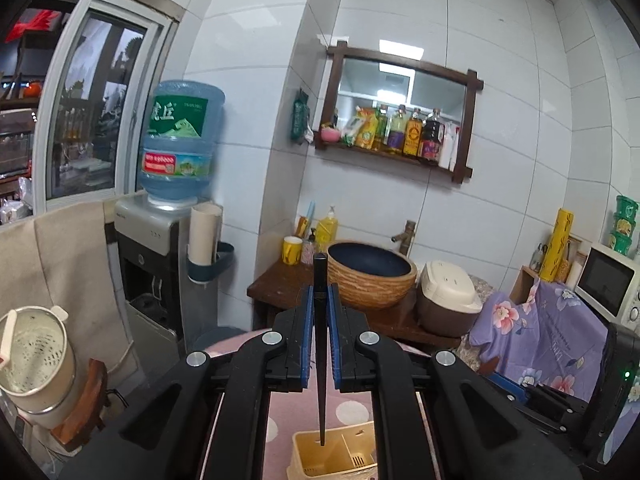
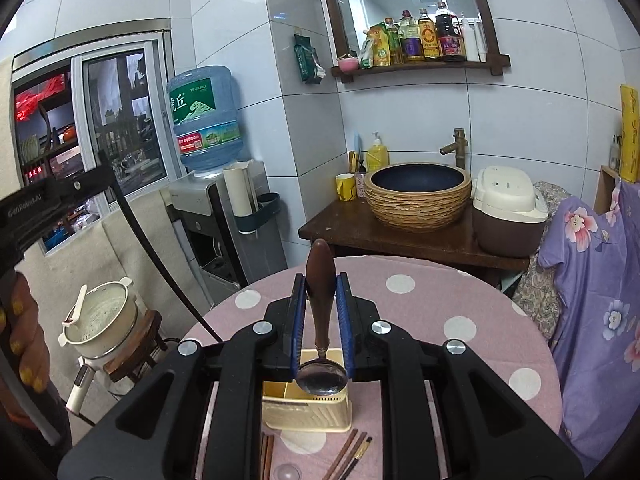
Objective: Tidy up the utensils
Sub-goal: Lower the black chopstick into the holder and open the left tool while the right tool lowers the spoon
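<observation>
Now L gripper [image 1: 319, 300] w/ chopstick [image 1: 320, 344], R gripper [image 2: 320, 292] w/ spoon [image 2: 321, 376].

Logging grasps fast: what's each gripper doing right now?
Left gripper: closed on a black chopstick.
Right gripper: closed on a wooden-handled spoon.

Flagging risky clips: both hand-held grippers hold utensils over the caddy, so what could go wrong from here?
1. The left hand-held gripper pinches a thin chopstick; it could pivot and miss the caddy.
2. The right hand-held gripper holds the spoon by its rounded handle, so it may slip.
3. Both aim at one caddy and might collide.
</observation>
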